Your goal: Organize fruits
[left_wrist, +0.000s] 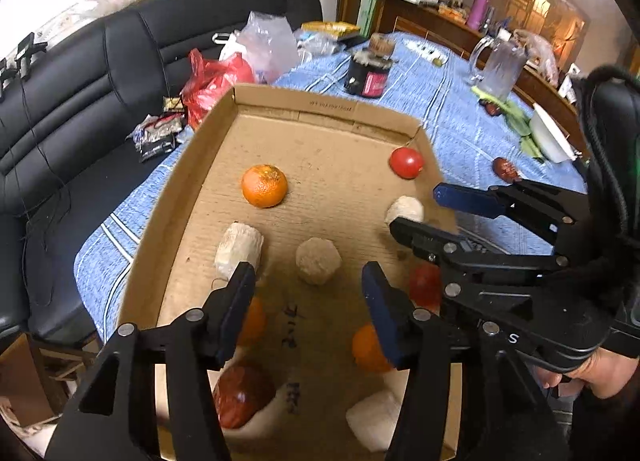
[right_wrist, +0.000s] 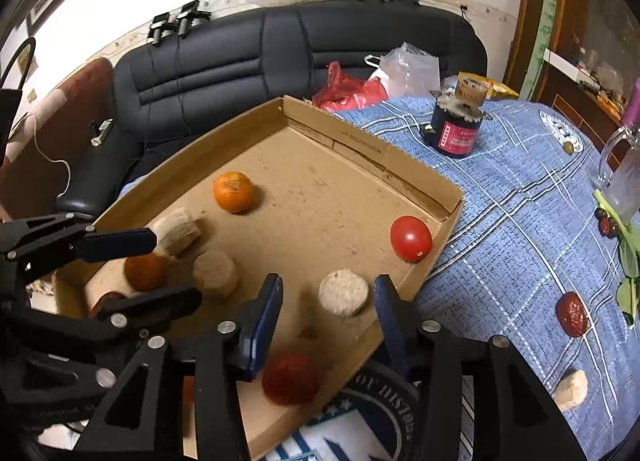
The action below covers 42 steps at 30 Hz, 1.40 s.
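Both tools hang over the shallow brown cardboard tray (left_wrist: 328, 109) that sits on the blue checked cloth of the desk (right_wrist: 520, 197). The left tool (left_wrist: 308, 281) has its blue-padded jaws apart with nothing between them; a pale round woven-looking ball (left_wrist: 318, 261) lies just beyond its tips. The right tool (right_wrist: 328, 293) also stands with its jaws apart and empty, a pale flat-topped ball (right_wrist: 344, 292) lying on the tray floor between and just past its tips, untouched. In the tray, a bright orange mandarin (right_wrist: 234, 191) rests toward the far left, a glossy red tomato (right_wrist: 411, 238) near the right wall, and a rough dark red fruit (right_wrist: 290, 377) at the near edge beneath the right tool. Outside the tray, a wrinkled dark red date (right_wrist: 573, 314) and a small pale lump (right_wrist: 571, 389) lie on the cloth to the right, well apart from the tray. The step in hand looks like letting go after placing fruit. To do it well, lift each tool straight up clear of the round pieces so nothing rolls, then send the right tool to the strays on the cloth, closing gently on the soft date.
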{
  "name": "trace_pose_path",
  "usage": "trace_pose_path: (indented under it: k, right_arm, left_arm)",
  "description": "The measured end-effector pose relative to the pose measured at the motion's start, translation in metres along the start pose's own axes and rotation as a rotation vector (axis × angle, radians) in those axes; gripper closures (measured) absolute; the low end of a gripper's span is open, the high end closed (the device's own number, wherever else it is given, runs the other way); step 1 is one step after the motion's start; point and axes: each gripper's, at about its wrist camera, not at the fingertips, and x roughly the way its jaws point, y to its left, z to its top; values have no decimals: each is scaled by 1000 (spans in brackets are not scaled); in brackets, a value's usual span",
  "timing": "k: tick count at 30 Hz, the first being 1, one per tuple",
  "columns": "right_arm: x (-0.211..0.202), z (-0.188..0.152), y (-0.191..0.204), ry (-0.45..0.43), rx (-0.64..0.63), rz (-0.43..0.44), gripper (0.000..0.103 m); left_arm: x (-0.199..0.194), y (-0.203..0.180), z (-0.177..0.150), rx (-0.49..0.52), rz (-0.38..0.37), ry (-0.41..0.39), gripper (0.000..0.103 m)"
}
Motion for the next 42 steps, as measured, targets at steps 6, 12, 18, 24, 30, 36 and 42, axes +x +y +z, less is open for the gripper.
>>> trace_pose_path:
  k: [6, 12, 18, 24, 30, 36, 42]
  right_arm:
    - [-16, -12, 9, -13, -45, 24, 52]
    - [-32, -27, 14, -34, -91, 48, 38]
    - [-48, -46, 23, -56, -164, 88, 23]
    - [-59, -63, 27, -67, -212, 116, 18]
    - [-71, -74, 27, -90, -243, 137, 18]
    - [-81, -80, 32, -119, -287, 149, 16]
    - [-89, -85, 43, -149, -343, 148, 15]
  left_arm:
    - [-23, -5, -13, 27, 2, -45, 49]
    - [-44, -8, -31, 65, 47, -106, 31]
    - [-60, -6, -45, 88, 67, -156, 25]
    - [-69, -10, -60, 112, 74, -171, 25]
    - [-74, -14, -73, 131, 79, -166, 20]
    - [-81, -16, -82, 133, 90, -172, 20]
    - [-85, -21, -89, 151, 101, -170, 20]
